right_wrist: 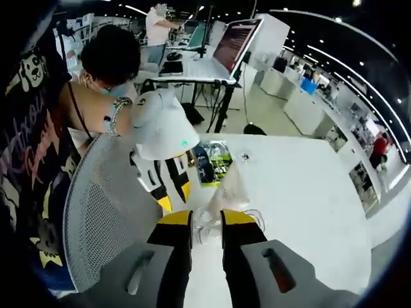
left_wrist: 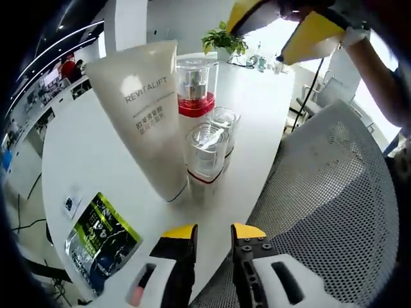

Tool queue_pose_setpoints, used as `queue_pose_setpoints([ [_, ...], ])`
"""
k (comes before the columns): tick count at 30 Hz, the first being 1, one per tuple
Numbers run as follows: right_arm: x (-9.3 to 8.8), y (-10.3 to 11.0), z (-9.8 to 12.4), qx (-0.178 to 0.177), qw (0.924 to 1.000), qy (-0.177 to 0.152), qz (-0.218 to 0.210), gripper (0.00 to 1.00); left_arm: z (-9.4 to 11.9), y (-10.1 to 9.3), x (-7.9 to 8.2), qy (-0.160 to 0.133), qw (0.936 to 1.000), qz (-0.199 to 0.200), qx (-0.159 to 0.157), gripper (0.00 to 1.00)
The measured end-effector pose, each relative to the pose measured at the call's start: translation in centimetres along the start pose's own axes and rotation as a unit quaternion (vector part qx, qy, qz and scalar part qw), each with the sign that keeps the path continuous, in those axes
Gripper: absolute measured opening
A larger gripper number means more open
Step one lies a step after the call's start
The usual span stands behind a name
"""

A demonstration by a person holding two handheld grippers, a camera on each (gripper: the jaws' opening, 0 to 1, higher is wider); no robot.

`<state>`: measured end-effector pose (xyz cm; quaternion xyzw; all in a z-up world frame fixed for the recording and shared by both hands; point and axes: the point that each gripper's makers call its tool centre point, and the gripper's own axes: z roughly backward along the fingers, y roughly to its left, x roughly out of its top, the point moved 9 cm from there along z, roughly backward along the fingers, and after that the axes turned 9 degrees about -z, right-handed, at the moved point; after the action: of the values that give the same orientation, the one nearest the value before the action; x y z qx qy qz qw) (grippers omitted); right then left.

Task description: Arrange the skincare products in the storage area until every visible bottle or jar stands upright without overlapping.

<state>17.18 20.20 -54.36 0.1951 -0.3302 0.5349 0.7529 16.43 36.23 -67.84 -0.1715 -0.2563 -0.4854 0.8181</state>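
My left hand-held gripper hangs narrowly parted, holding nothing, at the tabletop edge. Just ahead: white tube upright, two clear jars, red-banded bottle. My right hand-held gripper sits narrow around a clear jar; grip unclear.

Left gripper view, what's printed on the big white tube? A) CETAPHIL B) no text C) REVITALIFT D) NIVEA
C: the white tube standing on the table reads REVITALIFT across its front, beside the red-banded bottle.
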Motion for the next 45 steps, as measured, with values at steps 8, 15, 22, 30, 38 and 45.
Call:
queue_pose_setpoints([
  [8, -6.1, 0.0, -3.0, -0.014, 0.994, 0.067, -0.085, 0.14, -0.4, 0.0, 0.2, 0.011, 0.9995, 0.03, -0.005, 0.2],
  [15, -8.5, -0.7, -6.6, -0.043, 0.9777, 0.081, -0.189, 0.15, -1.4, 0.5, 1.9, 0.031, 0.9954, 0.09, 0.007, 0.19],
  [22, -9.1, -1.5, -8.4, -0.049, 0.9742, 0.06, -0.212, 0.18, -3.0, 0.8, 2.4, 0.042, 0.994, 0.099, 0.015, 0.19],
  [30, -9.9, -1.0, -9.2, -0.042, 0.9736, 0.052, -0.219, 0.18, -3.5, 1.2, 2.5, 0.019, 0.994, 0.105, 0.024, 0.19],
  [38, -9.8, -1.2, -9.4, -0.046, 0.9764, 0.047, -0.206, 0.17, -3.6, 0.9, 2.7, 0.011, 0.9949, 0.098, 0.02, 0.18],
  [45, -9.7, -1.2, -9.5, -0.044, 0.9774, 0.046, -0.202, 0.17, -3.6, 1.0, 2.6, 0.01, 0.9941, 0.105, 0.025, 0.18],
])
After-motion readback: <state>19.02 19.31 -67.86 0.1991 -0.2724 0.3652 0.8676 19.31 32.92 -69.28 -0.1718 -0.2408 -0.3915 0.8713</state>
